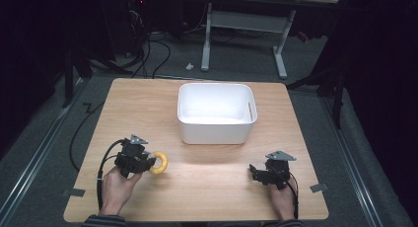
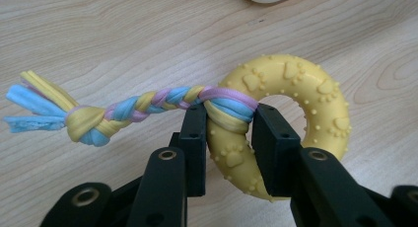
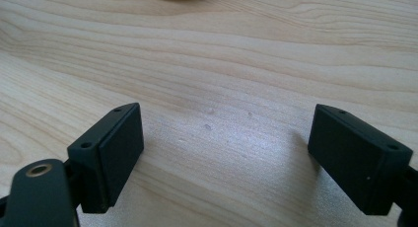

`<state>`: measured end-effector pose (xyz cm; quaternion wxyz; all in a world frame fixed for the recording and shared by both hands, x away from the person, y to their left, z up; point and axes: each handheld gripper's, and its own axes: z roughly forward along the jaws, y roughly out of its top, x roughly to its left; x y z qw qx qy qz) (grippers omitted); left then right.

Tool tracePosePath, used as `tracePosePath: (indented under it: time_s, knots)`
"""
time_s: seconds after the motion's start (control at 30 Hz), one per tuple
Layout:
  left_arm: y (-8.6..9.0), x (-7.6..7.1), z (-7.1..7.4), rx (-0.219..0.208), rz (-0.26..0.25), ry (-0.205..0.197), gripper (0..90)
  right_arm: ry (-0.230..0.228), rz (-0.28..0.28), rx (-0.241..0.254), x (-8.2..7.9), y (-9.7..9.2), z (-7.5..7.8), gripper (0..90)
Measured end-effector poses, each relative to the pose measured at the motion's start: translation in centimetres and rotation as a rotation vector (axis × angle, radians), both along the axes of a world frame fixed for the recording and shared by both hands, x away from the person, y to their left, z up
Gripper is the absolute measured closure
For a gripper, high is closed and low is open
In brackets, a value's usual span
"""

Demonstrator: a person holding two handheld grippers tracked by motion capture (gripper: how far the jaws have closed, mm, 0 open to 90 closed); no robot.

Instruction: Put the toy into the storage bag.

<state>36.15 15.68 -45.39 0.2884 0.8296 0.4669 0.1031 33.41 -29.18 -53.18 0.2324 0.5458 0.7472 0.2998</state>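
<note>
A yellow rubber ring toy (image 2: 296,89) with paw prints and a braided blue, yellow and purple rope tail (image 2: 123,111) is clamped in my left gripper (image 2: 229,133), whose pads press the ring where the rope is tied. In the high view the ring (image 1: 160,163) sticks out to the right of the left gripper (image 1: 148,163) at the table's front left, held just over the wood. My right gripper (image 1: 254,173) rests at the front right, and in the right gripper view its jaws (image 3: 226,158) stand wide apart over bare wood with nothing between them.
A white plastic bin (image 1: 216,112) sits in the middle of the wooden table (image 1: 148,103), beyond both grippers, with nothing visible in it. Past the table's far edge are desk legs and cables on the floor.
</note>
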Motion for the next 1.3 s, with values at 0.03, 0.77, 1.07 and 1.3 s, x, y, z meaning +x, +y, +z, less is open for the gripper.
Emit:
tracePosePath:
  time_s: [0.03,0.77,1.07,1.3]
  knots:
    - [0.2,-0.1,0.3,-0.006,0.001,0.002,67.9,-0.001,0.000,-0.001,0.0,0.0,0.0,13.7]
    - [-2.3,0.8,2.9,-0.057,-0.069,-0.021,68.0,-0.004,0.017,0.000,-0.1,0.1,0.0,13.8]
    - [-3.0,1.2,4.5,-0.073,-0.094,-0.034,68.0,-0.003,0.019,0.000,-0.1,0.1,0.0,13.8]
    - [-3.2,1.7,5.6,-0.089,-0.113,-0.035,68.0,-0.002,0.018,0.001,-0.2,0.1,0.0,13.8]
